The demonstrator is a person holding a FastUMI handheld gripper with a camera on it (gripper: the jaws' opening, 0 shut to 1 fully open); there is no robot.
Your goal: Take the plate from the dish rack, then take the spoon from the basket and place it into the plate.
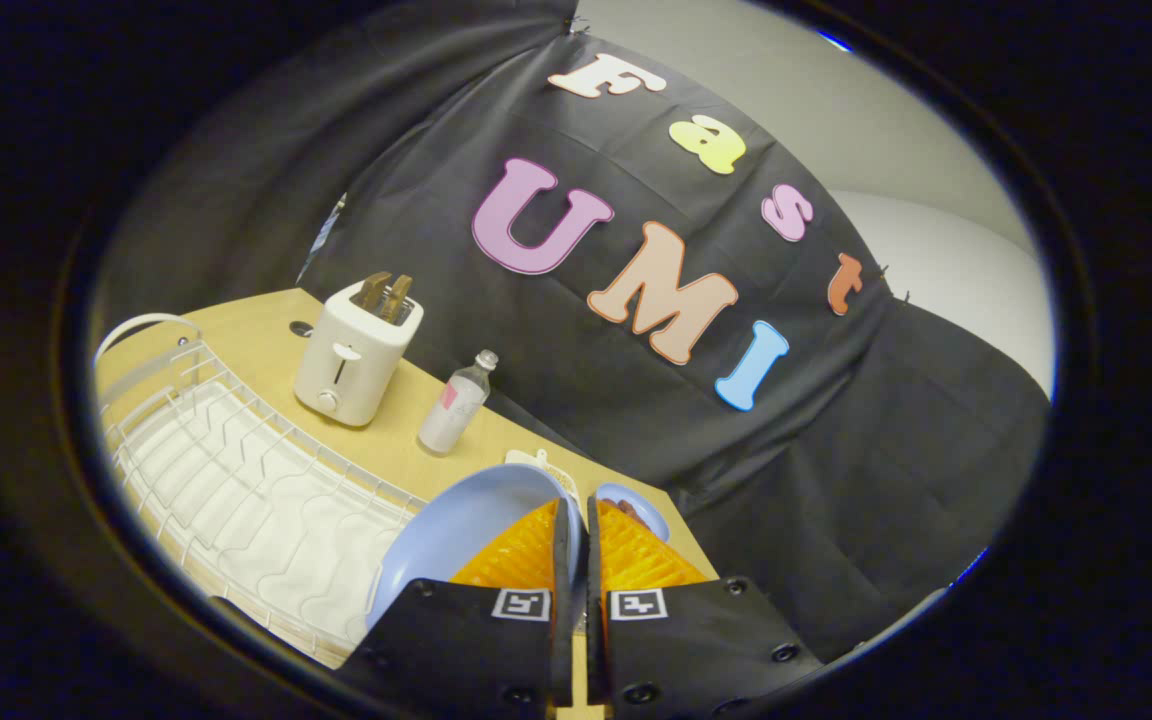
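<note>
Plate [456, 530] between claw [574, 520] fingers, above dish rack [236, 480]; toaster [356, 350], bottle [456, 405] beyond.

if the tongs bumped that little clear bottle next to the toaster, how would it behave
The bottle is tall and narrow on a small base, so it would probably tip rather than slide. Being round, it may then roll across the table. It looks like light plastic. The tongs grip the plate.
</note>
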